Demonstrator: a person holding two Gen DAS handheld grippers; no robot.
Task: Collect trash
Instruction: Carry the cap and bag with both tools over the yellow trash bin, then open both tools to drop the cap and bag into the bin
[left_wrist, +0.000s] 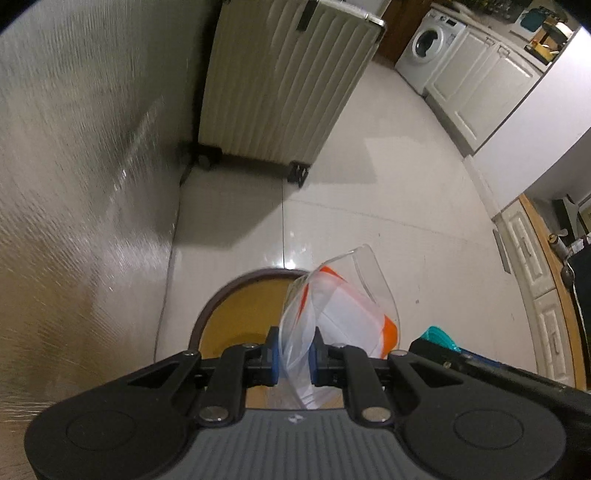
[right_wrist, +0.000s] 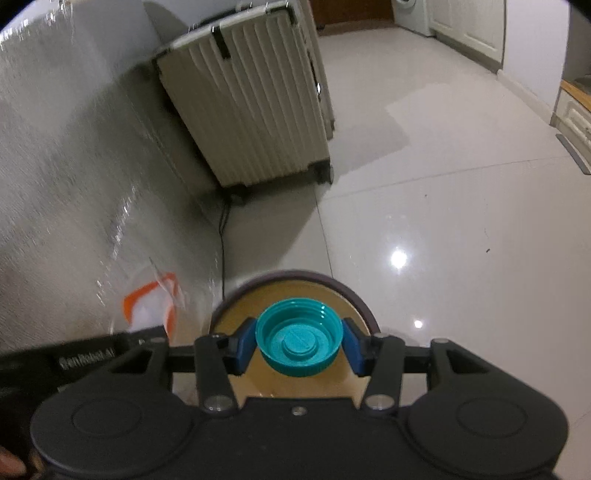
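My left gripper is shut on a clear plastic bag with orange and white print; the bag sticks up and to the right past the blue pads. It also shows blurred at the left of the right wrist view as the plastic bag. My right gripper is shut on a teal bottle cap, hollow side facing the camera. Both grippers point down over a round bin with a dark rim and yellow-brown inside, seen again as the bin right under the cap.
A beige ribbed suitcase on wheels stands against the shiny wall beyond the bin. A black cable runs down the wall's foot. Glossy tiled floor spreads right toward a washing machine and white cabinets.
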